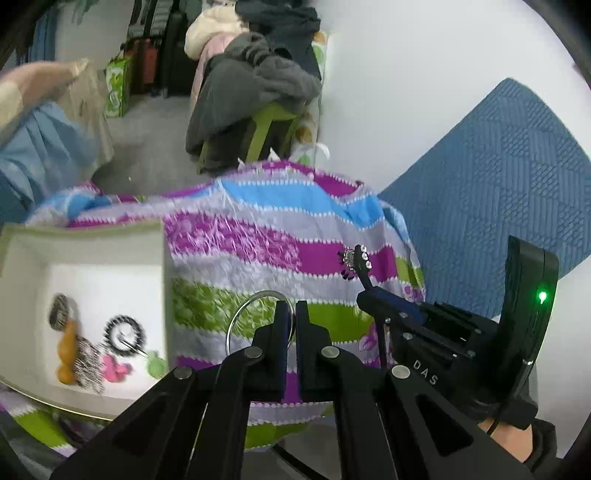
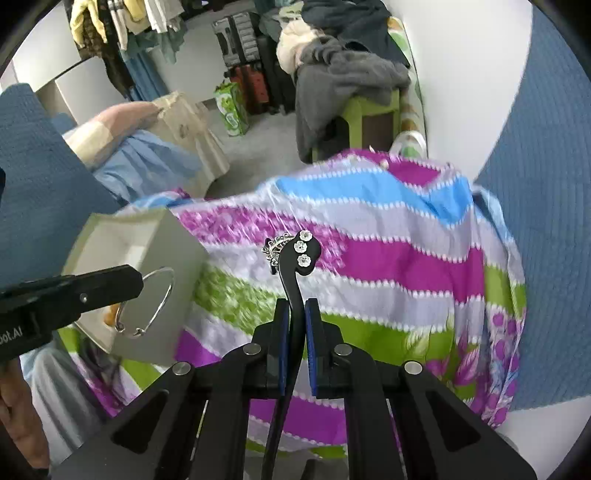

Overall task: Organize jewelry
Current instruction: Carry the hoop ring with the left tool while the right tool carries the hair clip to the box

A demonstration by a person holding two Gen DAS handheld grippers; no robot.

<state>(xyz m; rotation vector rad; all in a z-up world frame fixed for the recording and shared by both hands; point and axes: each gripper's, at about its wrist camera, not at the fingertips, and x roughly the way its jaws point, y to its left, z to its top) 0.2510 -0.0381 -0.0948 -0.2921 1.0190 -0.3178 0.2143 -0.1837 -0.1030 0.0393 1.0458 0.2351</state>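
**Striped counter in a cluttered room, both grippers loaded**

White walls and a grey floor frame the room. A blue quilted textile (image 1: pixel 491 192) hangs against the wall to the right, and a heap of dark clothes (image 1: pixel 255 92) covers a green stool (image 1: pixel 266 125) beyond the far edge of the counter. Suitcases (image 2: pixel 255 74) stand at the back wall beside a green-and-white bag (image 2: pixel 232 107), with garments on a rack (image 2: pixel 129 26) further left.

The counter is draped in a striped cloth (image 1: pixel 258 243) of purple, blue, green and lilac bands. At its left edge sits an open cream box (image 1: pixel 162 266); on its white floor lie small pieces, blurred: a black toothed ring (image 1: pixel 123 334), an orange piece (image 1: pixel 68 347), a pink piece (image 1: pixel 112 369) and a green one (image 1: pixel 157 365).

The left gripper (image 1: pixel 290 314) is clamped on a thin silver bangle (image 1: pixel 251 314), held in the air just right of the box. The right gripper (image 2: pixel 295 314) is closed on the stem of a black hair clip (image 2: pixel 291 273), whose curled head with three white flowers (image 2: pixel 303 245) and a silver filigree fan rises above the cloth near the counter's middle.
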